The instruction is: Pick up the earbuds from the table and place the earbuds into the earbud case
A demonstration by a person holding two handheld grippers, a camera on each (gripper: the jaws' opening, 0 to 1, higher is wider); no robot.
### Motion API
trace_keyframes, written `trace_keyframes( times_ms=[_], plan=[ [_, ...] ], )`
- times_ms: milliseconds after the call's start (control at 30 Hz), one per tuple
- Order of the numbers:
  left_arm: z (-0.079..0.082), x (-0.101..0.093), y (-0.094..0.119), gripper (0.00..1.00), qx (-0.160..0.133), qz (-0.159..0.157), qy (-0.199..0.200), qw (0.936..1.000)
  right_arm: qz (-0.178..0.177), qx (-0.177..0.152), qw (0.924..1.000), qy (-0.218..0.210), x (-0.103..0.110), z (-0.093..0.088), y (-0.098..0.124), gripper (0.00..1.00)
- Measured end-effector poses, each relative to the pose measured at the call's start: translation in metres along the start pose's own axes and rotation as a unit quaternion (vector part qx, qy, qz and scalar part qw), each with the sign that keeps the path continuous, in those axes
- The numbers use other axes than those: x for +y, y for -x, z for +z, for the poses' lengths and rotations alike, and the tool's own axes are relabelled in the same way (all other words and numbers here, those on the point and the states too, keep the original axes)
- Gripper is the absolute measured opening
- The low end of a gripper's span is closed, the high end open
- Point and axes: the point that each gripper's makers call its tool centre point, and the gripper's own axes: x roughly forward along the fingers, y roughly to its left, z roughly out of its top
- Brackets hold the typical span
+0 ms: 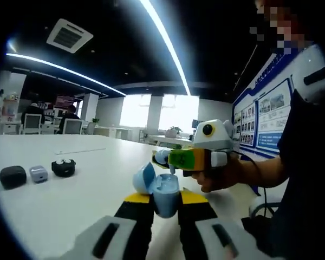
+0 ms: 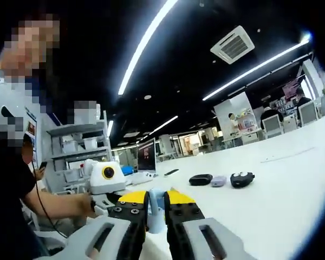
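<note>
In the left gripper view, the left gripper (image 1: 166, 201) has its jaws closed narrowly on a pale blue earbud case (image 1: 163, 190), which sits right between the yellow-and-black jaw tips. The case's lid (image 1: 144, 178) stands open, tipped up to the left of the body. Whether anything lies inside the case cannot be told. Just beyond the jaws and slightly right, the right gripper (image 1: 163, 157) reaches in toward the open case, held by a person's hand (image 1: 219, 176); whether its jaws are open or closed cannot be told from here.

In the right gripper view, the right gripper (image 2: 156, 208) has its jaws drawn close together with a light blue piece (image 2: 155, 215) between them; what that piece is cannot be made out.

Far to the left of the left jaws, three small items rest in a row on the white surface (image 1: 65, 211): a black closed case (image 1: 12, 176), a small grey case (image 1: 38, 173), and an open black case (image 1: 63, 167) showing two white earbuds inside.
</note>
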Motion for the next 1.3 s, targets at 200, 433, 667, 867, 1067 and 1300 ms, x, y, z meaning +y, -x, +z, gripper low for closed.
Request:
trace_keyframes(
  times_ms=[200, 433, 667, 867, 1067, 1300],
  plan=[
    [0.005, 0.003, 0.002, 0.19, -0.009, 0.008, -0.002, 0.9999, -0.009, 0.012, 0.9997, 0.02, 0.001, -0.004, 0.001, 0.11],
    [0.001, 0.002, 0.001, 0.19, -0.008, 0.013, -0.002, 0.9999, -0.015, -0.063, 0.9957, -0.067, -0.005, 0.029, 0.003, 0.11],
    [0.003, 0.0, -0.004, 0.19, -0.011, 0.011, 0.004, 0.9999, -0.039, -0.07, 0.9922, -0.096, -0.014, 0.017, -0.002, 0.11],
    [0.005, 0.007, -0.004, 0.19, -0.019, 0.03, 0.006, 0.9993, -0.104, -0.062, 0.9915, 0.047, -0.014, 0.013, -0.001, 0.11],
    [0.006, 0.01, -0.004, 0.19, -0.031, 0.053, -0.005, 0.9981, -0.149, -0.04, 0.9783, 0.138, -0.01, 0.004, -0.009, 0.11],
    [0.006, 0.01, -0.005, 0.19, -0.035, 0.057, -0.007, 0.9977, -0.154, -0.053, 0.9765, 0.141, -0.006, 0.009, -0.013, 0.11]
  ],
)
